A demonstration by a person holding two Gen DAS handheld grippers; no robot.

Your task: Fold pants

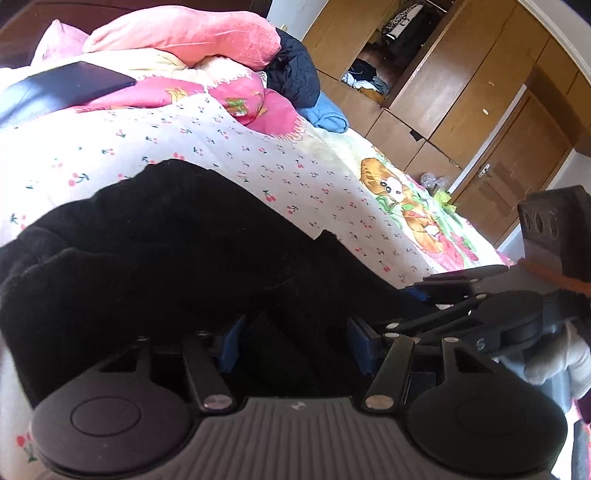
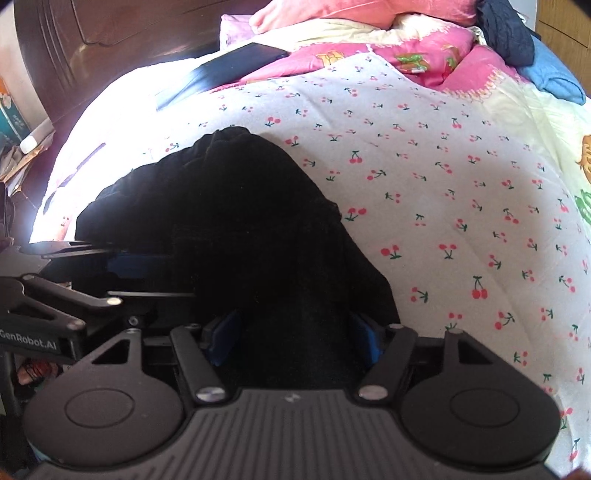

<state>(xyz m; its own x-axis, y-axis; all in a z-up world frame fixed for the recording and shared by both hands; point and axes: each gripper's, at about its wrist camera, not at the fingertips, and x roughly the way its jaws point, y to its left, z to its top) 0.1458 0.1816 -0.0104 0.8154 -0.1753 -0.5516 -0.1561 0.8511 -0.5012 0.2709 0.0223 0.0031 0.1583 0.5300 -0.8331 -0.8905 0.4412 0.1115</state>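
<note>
Lower centre of both wrist views: black pants (image 2: 236, 229), bunched in folds on a cherry-print bedsheet (image 2: 443, 184)
Left gripper (image 1: 295, 343): tilted down over the pants, blue pads (image 1: 231, 343) parted, dark cloth between them, no clamp visible
Right gripper (image 2: 295, 336): pitched steeply down, jaws likewise apart, cloth in the gap, pads not pressing; also seen at right edge of left view (image 1: 436, 291)
Upper frame: pink blanket (image 1: 192, 33), wooden wardrobe (image 1: 461, 92)

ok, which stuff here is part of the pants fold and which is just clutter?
Job:
black pants
left tongs, open
right tongs, open
cherry sheet underneath

Clutter:
pink blanket
dark jacket
blue cloth
black slab
wardrobe
</note>
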